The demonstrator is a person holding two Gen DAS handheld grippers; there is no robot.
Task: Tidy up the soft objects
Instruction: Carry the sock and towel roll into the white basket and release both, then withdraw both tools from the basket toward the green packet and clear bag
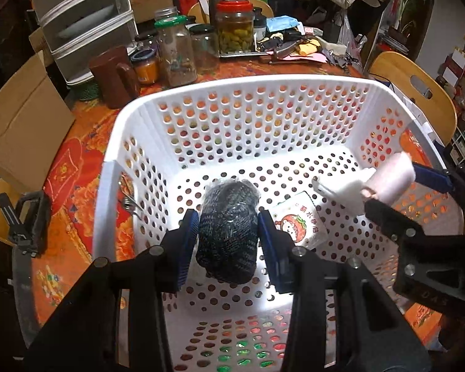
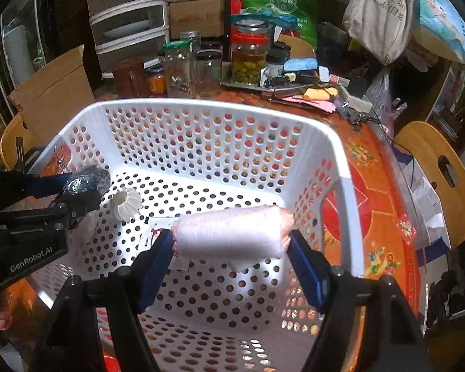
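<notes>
My left gripper clamps a dark bundle over the white basket; my right gripper clamps a pale roll.

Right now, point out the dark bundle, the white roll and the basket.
dark bundle (image 1: pixel 228 235), left wrist view, middle of its knit.
white roll (image 2: pixel 229 232), right wrist view, middle of its wrap.
basket (image 1: pixel 248 83), left wrist view, far rim.

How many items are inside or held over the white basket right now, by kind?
Dark knit bundle, in the left gripper: 1
Pale wrapped roll, in the right gripper: 1
Printed packet on the basket floor: 1
White shuttlecock on the floor: 1
Total: 4
</notes>
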